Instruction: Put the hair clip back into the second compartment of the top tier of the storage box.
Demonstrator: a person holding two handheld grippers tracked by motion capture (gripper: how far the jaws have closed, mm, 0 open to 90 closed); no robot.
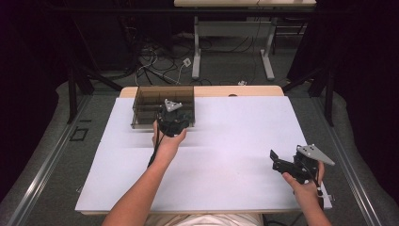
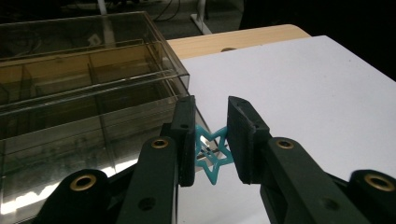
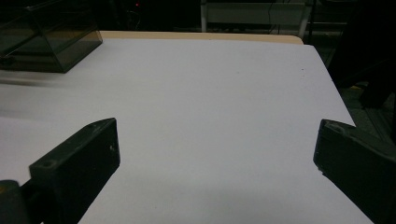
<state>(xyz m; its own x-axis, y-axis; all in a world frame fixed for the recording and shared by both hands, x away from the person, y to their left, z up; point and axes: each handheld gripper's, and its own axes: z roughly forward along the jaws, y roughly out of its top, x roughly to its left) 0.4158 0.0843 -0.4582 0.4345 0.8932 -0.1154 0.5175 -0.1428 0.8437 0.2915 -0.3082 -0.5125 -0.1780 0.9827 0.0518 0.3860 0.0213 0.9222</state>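
While clamped: star, left fingers.

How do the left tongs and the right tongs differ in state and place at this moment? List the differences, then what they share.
The left tongs grip a teal star; the right tongs gape wide and hold nothing. The left tongs sit at the smoky divided box; the right tongs hover over the white sheet near its right edge. Both have black jaws and are hand-held.

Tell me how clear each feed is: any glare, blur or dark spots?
High view: dim surroundings, evenly lit table. Left gripper view: glare on the smoky box, teal star sharp. Right gripper view: streaky blur under the box at left; jaws dark.
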